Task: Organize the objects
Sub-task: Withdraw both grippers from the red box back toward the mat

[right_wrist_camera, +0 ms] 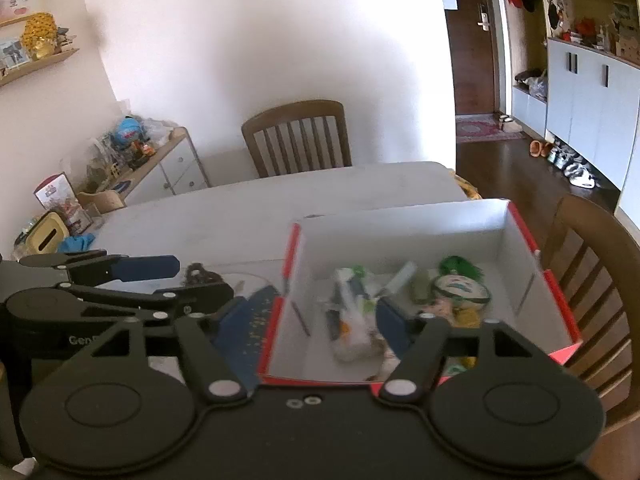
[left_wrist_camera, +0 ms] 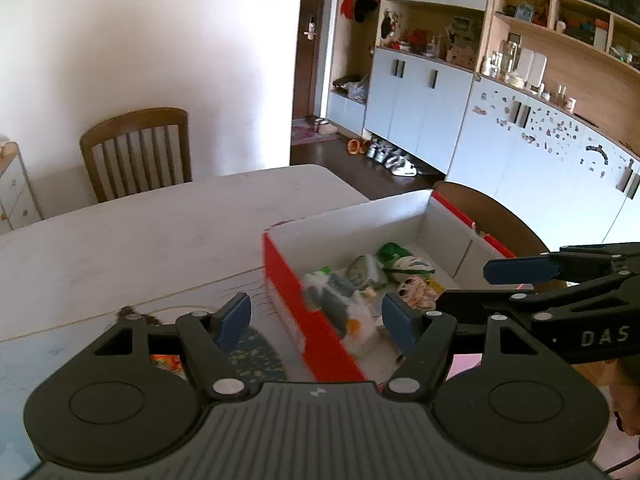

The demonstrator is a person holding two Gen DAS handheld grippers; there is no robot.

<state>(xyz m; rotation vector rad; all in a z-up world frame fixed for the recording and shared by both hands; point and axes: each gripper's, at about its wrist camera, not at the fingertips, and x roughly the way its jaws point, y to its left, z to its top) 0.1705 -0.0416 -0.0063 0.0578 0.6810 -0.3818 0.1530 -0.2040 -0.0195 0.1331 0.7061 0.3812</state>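
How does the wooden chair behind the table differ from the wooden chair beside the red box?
The chair behind the table shows its whole slatted backrest, facing the camera. The chair beside the red box is seen at an angle and is cut off by the picture's edge. The first stands at the far edge of the table; the second stands at its right side, close to the red box. Both are brown wood with vertical slats and a curved top rail.
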